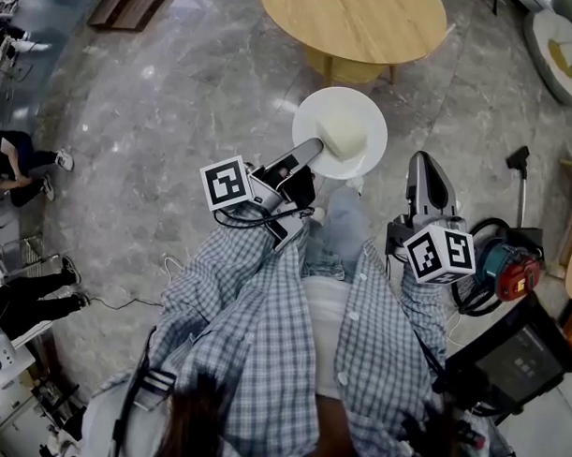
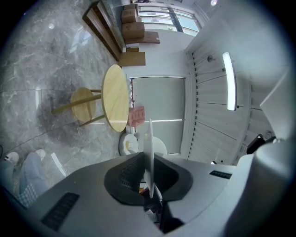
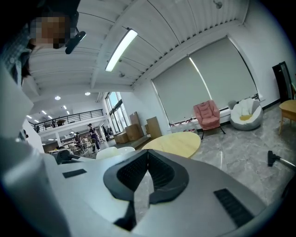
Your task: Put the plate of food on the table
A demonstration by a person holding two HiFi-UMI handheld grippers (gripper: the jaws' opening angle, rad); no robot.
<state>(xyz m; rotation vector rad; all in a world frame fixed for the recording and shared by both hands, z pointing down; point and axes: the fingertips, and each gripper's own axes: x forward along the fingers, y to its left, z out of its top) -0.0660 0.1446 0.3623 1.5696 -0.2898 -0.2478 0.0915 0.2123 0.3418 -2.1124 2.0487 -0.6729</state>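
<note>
In the head view a white plate (image 1: 363,115) carries a pale block of food (image 1: 341,136), held out level above the grey stone floor. My left gripper (image 1: 312,149) is shut on the plate's near rim. In the left gripper view the plate (image 2: 149,148) shows edge-on, pinched between the two dark pads. The round wooden table (image 1: 354,27) stands just beyond the plate, and also shows as table (image 2: 114,98) and table (image 3: 173,143). My right gripper (image 1: 426,164) hangs to the plate's right; its jaws meet at the tips with nothing between them, gripper (image 3: 147,152).
A red and teal machine with cables (image 1: 503,266) and a black case (image 1: 511,357) lie at the right by my side. A pink armchair (image 3: 207,115) and a white beanbag (image 3: 245,115) stand past the table. People (image 1: 17,157) are at the far left.
</note>
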